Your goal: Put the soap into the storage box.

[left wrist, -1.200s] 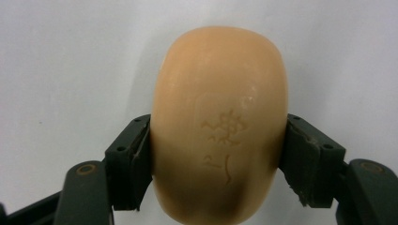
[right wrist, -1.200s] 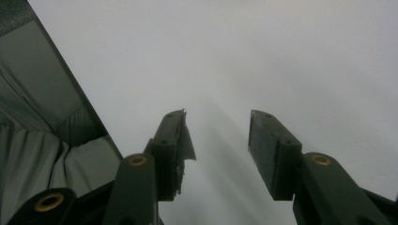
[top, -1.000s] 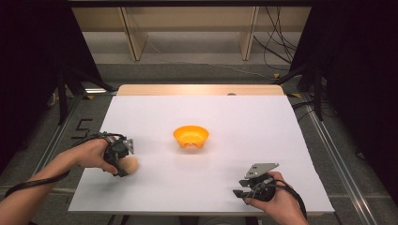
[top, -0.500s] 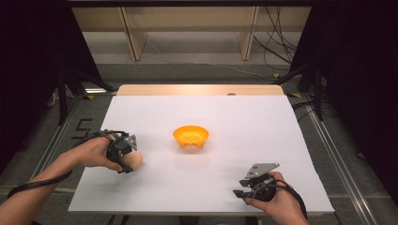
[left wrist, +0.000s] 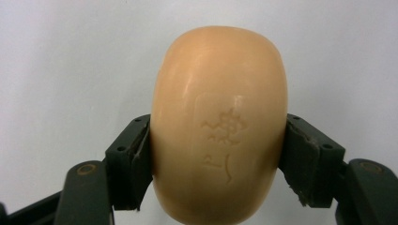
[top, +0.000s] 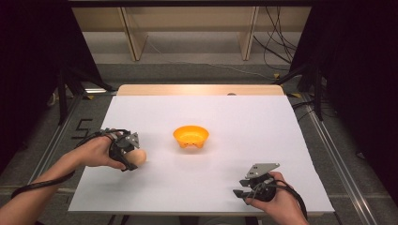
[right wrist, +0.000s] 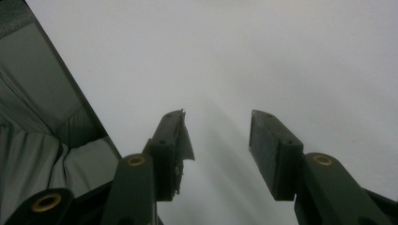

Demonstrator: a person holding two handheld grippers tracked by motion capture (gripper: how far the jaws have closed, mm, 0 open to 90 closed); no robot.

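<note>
A tan oval bar of soap (left wrist: pixel 219 126) with a stamped mark on its face sits between the jaws of my left gripper (left wrist: pixel 218 157), which is shut on its two sides. In the high view that left gripper (top: pixel 133 158) holds the soap (top: pixel 139 157) at the table's left, just over the white surface. An orange bowl (top: pixel 191 136) stands at the middle of the table, to the right of the soap. My right gripper (top: pixel 240 187) rests low near the front right edge, and its jaws (right wrist: pixel 218 136) stand open with nothing between them.
The white table top (top: pixel 263 122) has a wooden strip along its far edge. Dark drapes hang on both sides, and cables and wooden legs lie on the floor beyond. Grey cloth (right wrist: pixel 42 117) shows past the table edge in the right gripper view.
My left gripper has carried the soap a little to the right and farther from the front edge, toward the bowl. The right gripper has stayed put.
</note>
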